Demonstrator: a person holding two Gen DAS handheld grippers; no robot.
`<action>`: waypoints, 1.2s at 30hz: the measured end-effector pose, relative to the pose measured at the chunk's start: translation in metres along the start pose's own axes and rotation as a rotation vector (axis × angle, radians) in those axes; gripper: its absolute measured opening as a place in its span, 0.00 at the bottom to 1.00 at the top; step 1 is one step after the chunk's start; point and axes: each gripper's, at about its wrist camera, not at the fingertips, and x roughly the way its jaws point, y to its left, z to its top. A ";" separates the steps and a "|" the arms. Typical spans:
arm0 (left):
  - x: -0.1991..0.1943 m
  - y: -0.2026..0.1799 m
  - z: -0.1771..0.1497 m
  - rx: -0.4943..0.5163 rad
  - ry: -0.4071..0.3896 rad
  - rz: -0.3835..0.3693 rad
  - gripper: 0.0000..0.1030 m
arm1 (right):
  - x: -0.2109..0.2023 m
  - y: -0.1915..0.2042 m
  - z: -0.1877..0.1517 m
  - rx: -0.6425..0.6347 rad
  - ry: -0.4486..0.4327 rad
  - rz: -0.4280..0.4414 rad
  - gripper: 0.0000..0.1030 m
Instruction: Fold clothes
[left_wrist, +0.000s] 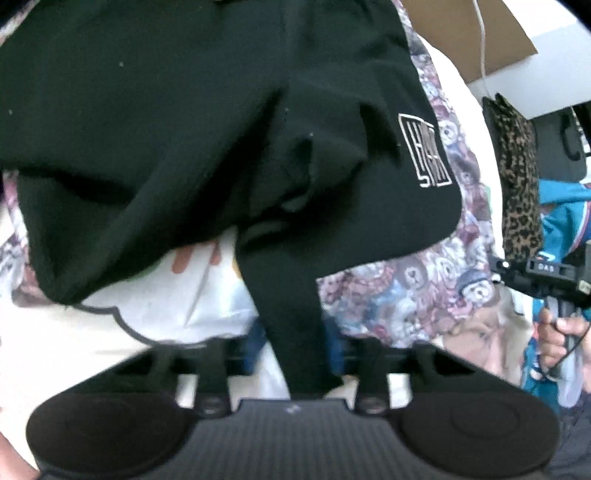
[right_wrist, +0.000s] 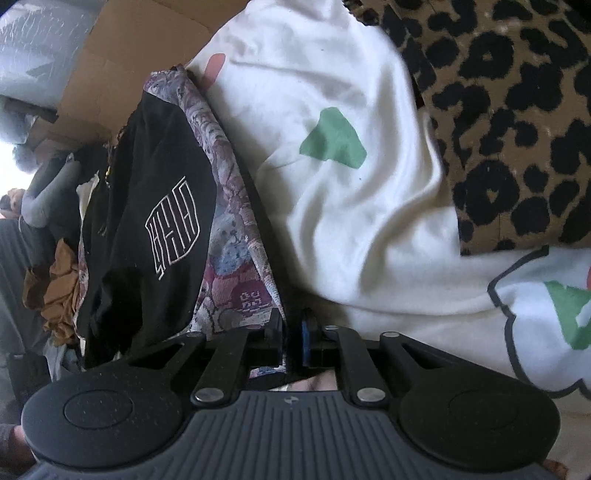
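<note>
A brown cardboard box (right_wrist: 122, 70) stands at the upper left of the right wrist view, behind the clothes; what it holds cannot be made out. A flap of the same cardboard shows at the top right of the left wrist view, with a white cable (left_wrist: 482, 48) hanging across it.

The black garment (left_wrist: 177, 122) fills most of the left wrist view. It is dark, soft and creased, with a white outlined logo (left_wrist: 424, 151) stitched near one rounded edge. It lies partly on a teddy-bear print fabric (left_wrist: 417, 280) and partly on a white blanket (left_wrist: 155, 295) that bears a black scalloped outline and green and orange shapes. A narrow strip of the black garment runs down into the left gripper (left_wrist: 295, 354), whose jaws are clamped on it.

In the right wrist view the black garment hangs at the left, logo outward, against the teddy-bear print fabric. The right gripper (right_wrist: 291, 332) is pinched tight on the edge of that print fabric, with blue pads showing at the fingers (right_wrist: 306, 332). To the right lie the white blanket and a leopard-print cloth (right_wrist: 517, 129). A heap of other clothes (right_wrist: 59, 284), brown and grey, sits at the far left.

At the right edge of the left wrist view, a hand (left_wrist: 557, 339) grips the handle of the other device.
</note>
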 end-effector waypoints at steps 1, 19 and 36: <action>-0.001 0.000 -0.001 0.000 0.008 -0.017 0.02 | -0.004 0.001 0.001 -0.004 -0.015 -0.015 0.05; -0.010 -0.039 -0.021 0.167 0.090 -0.238 0.01 | -0.089 0.021 0.033 -0.076 -0.211 -0.067 0.03; 0.020 -0.042 -0.025 0.236 0.193 -0.081 0.07 | -0.037 0.003 0.023 -0.117 -0.067 -0.195 0.15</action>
